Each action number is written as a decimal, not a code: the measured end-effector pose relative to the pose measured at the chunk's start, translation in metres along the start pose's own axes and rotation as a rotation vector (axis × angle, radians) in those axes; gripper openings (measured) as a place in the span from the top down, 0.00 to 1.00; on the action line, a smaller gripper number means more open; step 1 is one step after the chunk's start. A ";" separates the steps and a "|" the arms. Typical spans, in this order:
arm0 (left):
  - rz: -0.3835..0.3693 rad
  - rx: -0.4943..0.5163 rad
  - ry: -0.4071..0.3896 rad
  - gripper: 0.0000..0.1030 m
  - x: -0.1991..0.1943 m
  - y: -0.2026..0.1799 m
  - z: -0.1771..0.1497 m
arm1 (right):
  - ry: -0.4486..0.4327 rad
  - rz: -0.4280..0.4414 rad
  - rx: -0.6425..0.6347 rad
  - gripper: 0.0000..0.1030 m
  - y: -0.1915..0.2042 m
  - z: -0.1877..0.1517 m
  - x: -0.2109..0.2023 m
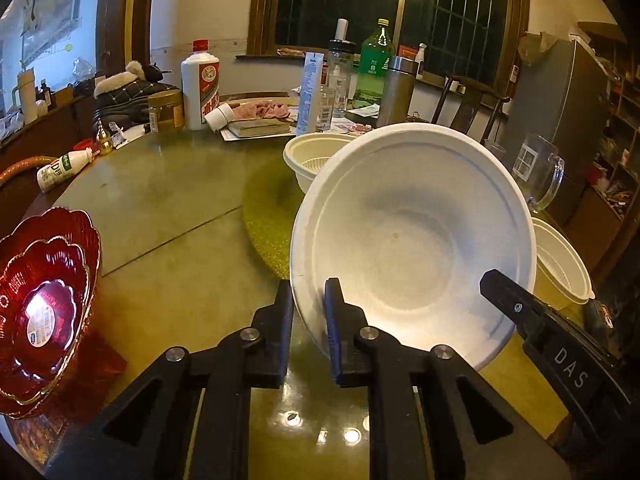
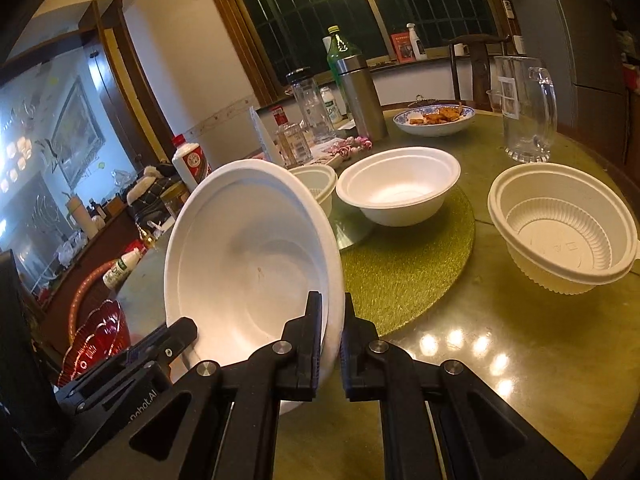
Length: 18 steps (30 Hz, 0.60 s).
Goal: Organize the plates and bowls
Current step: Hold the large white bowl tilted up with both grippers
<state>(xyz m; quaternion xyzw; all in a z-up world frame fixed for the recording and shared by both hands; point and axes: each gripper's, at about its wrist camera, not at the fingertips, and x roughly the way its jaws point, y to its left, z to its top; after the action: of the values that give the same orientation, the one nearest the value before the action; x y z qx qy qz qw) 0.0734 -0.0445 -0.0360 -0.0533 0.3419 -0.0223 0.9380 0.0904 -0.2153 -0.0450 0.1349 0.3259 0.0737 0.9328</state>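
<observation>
Now both grippers clamp one tilted white bowl (image 1: 412,240): left gripper (image 1: 308,300) on its lower-left rim, right gripper (image 2: 332,316) on the opposite rim. Matching white bowl (image 2: 398,184) sits on the bench, upper centre, ahead of the right gripper.

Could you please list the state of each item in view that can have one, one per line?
large white bowl: tilted on edge, rim pinched by both grippers
left gripper: shut on the bowl's rim
right gripper: shut on the bowl's rim
second white bowl: upright, empty, on the gold mat
ribbed cream bowl: upright, empty
red glass bowls: nested
glass pitcher: upright, empty
</observation>
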 end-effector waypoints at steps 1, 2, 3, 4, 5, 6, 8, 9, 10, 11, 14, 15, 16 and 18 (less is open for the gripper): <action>0.001 0.002 -0.003 0.87 0.000 0.000 -0.001 | 0.000 -0.001 -0.004 0.93 0.001 0.000 0.000; 0.001 0.001 -0.005 0.87 0.000 0.000 -0.001 | 0.000 0.001 -0.005 0.93 0.001 0.000 0.001; 0.000 -0.001 -0.006 0.87 0.000 0.000 -0.001 | 0.000 0.003 -0.004 0.93 0.001 0.000 0.001; -0.002 -0.003 -0.006 0.87 0.000 0.000 -0.002 | 0.001 0.004 -0.004 0.93 0.000 -0.001 0.002; -0.001 0.000 -0.008 0.87 0.000 -0.001 -0.002 | 0.001 0.005 -0.005 0.93 0.000 -0.001 0.002; 0.000 0.003 -0.008 0.87 0.000 -0.001 -0.002 | 0.001 0.007 -0.005 0.93 -0.001 -0.001 0.002; 0.000 0.007 -0.010 0.87 0.000 -0.002 -0.003 | -0.003 0.004 -0.005 0.93 -0.001 -0.001 0.001; 0.002 0.009 -0.012 0.87 0.000 -0.002 -0.003 | -0.002 0.005 -0.004 0.93 -0.002 -0.001 0.002; 0.004 0.011 -0.011 0.87 0.000 -0.002 -0.004 | 0.002 0.008 -0.001 0.93 -0.002 -0.002 0.003; 0.005 0.011 -0.010 0.87 0.000 -0.002 -0.004 | 0.004 0.009 -0.001 0.93 -0.002 -0.002 0.003; 0.008 0.014 -0.013 0.87 0.000 -0.003 -0.005 | 0.003 0.012 -0.004 0.93 -0.001 -0.003 0.002; 0.009 0.016 -0.014 0.87 0.000 -0.003 -0.005 | 0.001 0.011 -0.005 0.93 -0.001 -0.002 0.002; 0.010 0.020 -0.013 0.87 0.000 -0.004 -0.005 | 0.001 0.010 -0.005 0.93 -0.001 -0.002 0.002; 0.010 0.022 -0.006 0.86 0.001 -0.004 -0.006 | 0.004 0.005 -0.004 0.93 -0.002 -0.003 0.003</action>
<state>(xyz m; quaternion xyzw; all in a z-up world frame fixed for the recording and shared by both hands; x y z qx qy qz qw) 0.0704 -0.0491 -0.0405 -0.0416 0.3390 -0.0214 0.9396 0.0911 -0.2159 -0.0493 0.1338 0.3273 0.0770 0.9322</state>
